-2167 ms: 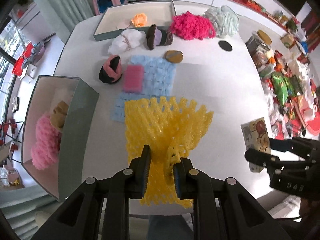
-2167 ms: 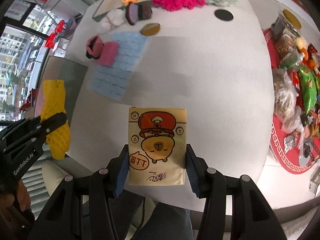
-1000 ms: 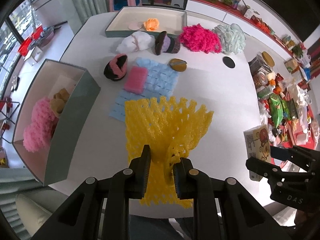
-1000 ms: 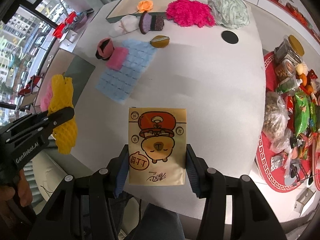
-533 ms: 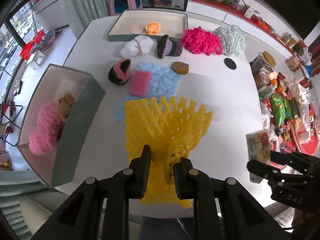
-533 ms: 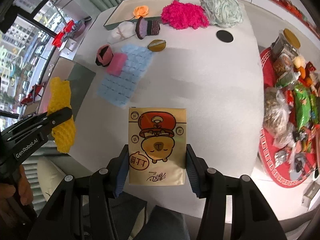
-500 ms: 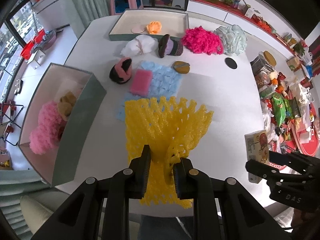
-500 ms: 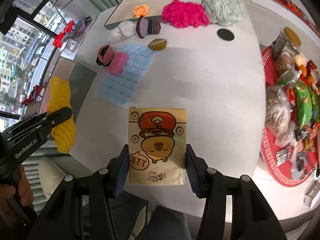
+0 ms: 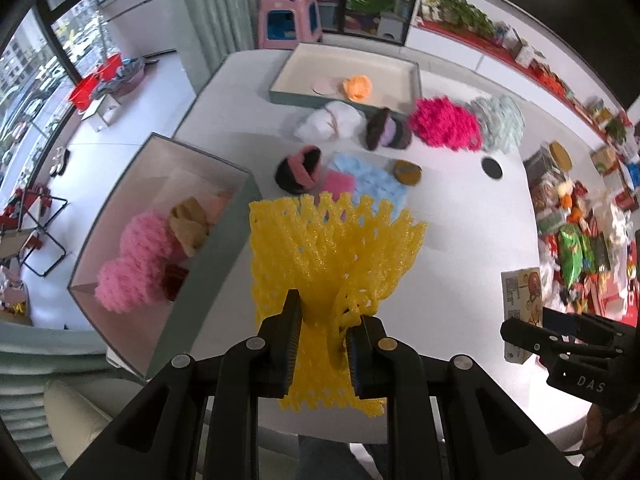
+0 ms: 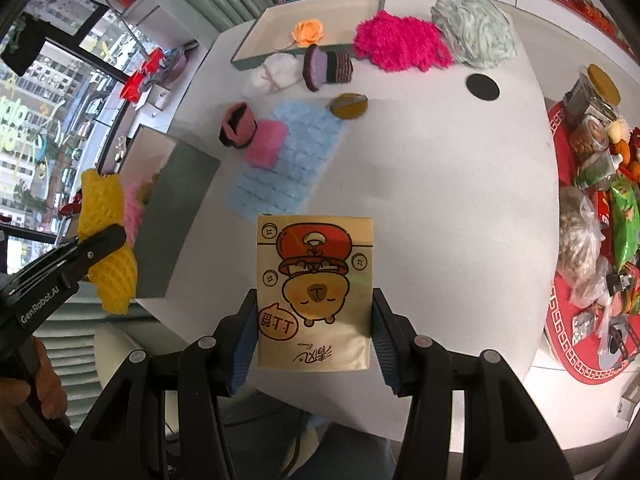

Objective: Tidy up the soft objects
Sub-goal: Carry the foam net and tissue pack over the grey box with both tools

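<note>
My left gripper is shut on a yellow foam net, held in the air over the white table's near left part. Beside it stands an open grey-green box containing a fluffy pink piece. My right gripper is shut on a tan packet with a cartoon bear, above the table's near edge. Farther off lie a magenta fluffy piece, a pale green puff, a white bundle, a purple-brown knit hat, a pink sponge and a blue cloth.
A shallow tray at the far edge holds an orange flower. A brown disc and a black round spot lie mid-table. Snack bags crowd a red mat on the right. A pink stool stands beyond the table.
The left gripper has risen and drifted towards the open box with the net still clamped. The right gripper keeps its hold on the packet and has lifted slightly.
</note>
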`<state>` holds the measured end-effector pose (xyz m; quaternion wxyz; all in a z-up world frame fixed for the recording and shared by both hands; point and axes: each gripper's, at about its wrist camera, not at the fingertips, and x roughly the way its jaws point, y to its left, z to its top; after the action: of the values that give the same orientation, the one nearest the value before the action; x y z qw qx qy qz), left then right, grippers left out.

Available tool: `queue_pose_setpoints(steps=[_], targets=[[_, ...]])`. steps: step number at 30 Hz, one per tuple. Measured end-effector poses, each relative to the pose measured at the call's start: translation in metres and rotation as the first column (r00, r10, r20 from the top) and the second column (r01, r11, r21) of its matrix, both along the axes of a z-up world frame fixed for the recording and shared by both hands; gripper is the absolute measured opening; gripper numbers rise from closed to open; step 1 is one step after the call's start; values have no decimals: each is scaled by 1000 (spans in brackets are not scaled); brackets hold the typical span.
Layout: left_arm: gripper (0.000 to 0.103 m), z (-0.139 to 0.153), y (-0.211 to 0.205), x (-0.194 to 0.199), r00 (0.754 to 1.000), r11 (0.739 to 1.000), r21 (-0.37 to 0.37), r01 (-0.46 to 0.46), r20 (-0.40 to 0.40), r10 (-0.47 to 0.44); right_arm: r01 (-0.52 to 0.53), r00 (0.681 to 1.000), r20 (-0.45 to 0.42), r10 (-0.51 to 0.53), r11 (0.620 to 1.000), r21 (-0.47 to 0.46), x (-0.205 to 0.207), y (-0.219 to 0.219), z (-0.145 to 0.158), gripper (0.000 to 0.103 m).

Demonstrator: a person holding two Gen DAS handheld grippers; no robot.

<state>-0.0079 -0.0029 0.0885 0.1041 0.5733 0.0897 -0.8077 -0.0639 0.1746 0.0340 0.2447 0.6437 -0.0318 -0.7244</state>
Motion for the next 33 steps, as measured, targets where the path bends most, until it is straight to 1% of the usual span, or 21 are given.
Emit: queue_pose_setpoints(steps=[2,5,8,12,14,16,19,23,26,28,30,33], targets=[[22,1,-7,5,999,999,0,-33,-13,33,-23,1000,-2,23,1000,2,-1,-6,2,56],[22,-2,-18,17,995,994,31,-101,-15,102,-64,997,34,63,998,22,0,-14,-6,56],[22,-4,-30,31,988,987,23,-157,-12,157,-104,994,46,102,994,37,-1,-22,-9,56],[22,-4,-50,46,970,970,30,-241,-3,241,-107,994,38,106,994,21,-6,-26,-7,56],[22,-2,-58,49,963,963,27,-269,0,269,-105,994,30,105,995,1,-9,-29,-5,56],[22,-1,-64,51,962,962,12,-274,14,273,-89,995,36,90,996,-29,-10,-30,-6,56],[22,-1,-67,51,964,964,-12,-264,36,264,-46,996,68,51,996,-75,-9,-30,-14,56],[22,-5,-69,50,964,966,-46,-255,64,258,-45,995,89,52,995,-84,-6,-38,-24,56],[22,-4,-75,54,959,961,-45,-274,63,277,-68,993,93,75,994,-82,-3,-50,-25,56],[22,-3,-82,58,956,957,-47,-286,55,288,-105,990,82,112,991,-78,0,-64,-23,56],[22,-2,-92,64,950,951,-49,-306,50,308,-142,987,61,146,987,-72,1,-79,-17,56],[22,-3,-112,69,939,940,-57,-338,41,340,-188,982,4,188,982,-37,1,-100,-7,56]])
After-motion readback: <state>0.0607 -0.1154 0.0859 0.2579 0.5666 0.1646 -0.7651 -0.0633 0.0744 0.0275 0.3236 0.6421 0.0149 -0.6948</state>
